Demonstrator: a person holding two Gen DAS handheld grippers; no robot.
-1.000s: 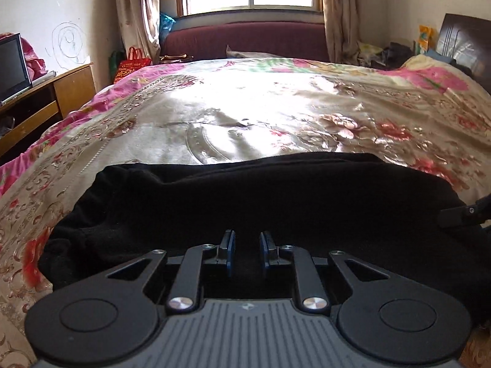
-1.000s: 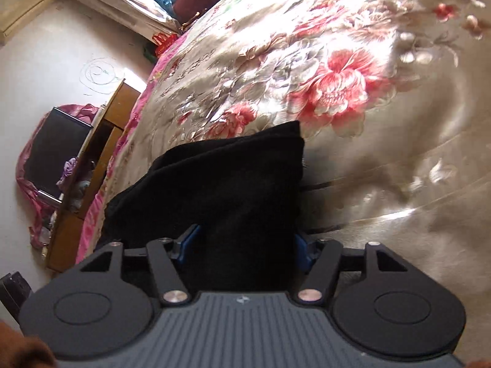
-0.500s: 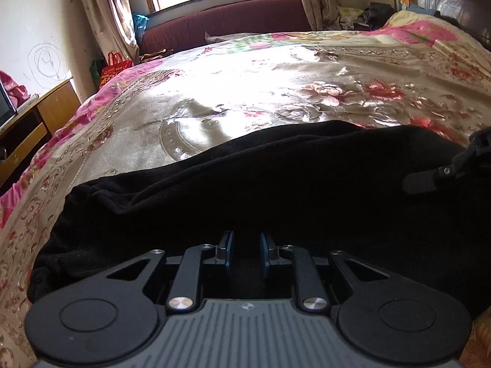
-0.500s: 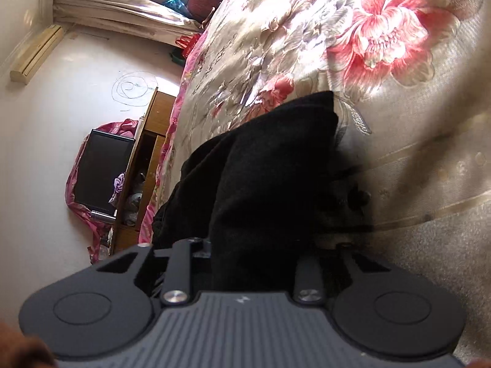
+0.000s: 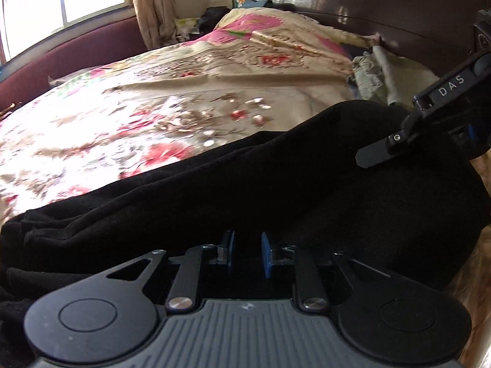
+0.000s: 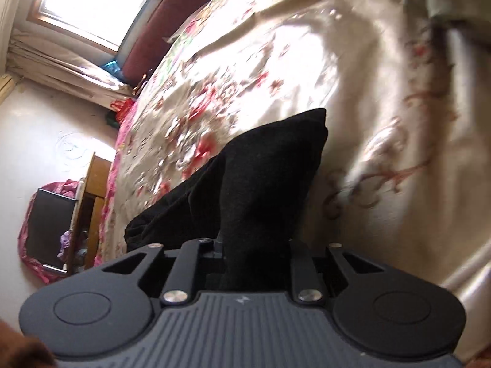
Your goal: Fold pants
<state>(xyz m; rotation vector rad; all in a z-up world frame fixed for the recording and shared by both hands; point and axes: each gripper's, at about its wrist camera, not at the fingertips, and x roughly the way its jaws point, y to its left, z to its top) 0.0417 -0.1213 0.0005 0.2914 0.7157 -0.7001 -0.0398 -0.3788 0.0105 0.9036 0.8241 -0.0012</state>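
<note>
I have the black pants [image 5: 276, 184] lying across the near edge of the bed [image 5: 184, 98], on its floral cover. My left tool [image 5: 248, 253] is clamped on the cloth, its blue pads [image 5: 265, 254] nearly together. My right tool [image 6: 254, 254] pinches a bunched fold of the pants [image 6: 264, 178] lifted off the bed, toward the dark headboard [image 5: 368, 6].

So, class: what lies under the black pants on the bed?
Under the black pants lies the floral bedspread, showing on the far side. The part beneath the cloth is covered, so anything else there cannot be seen.
</note>
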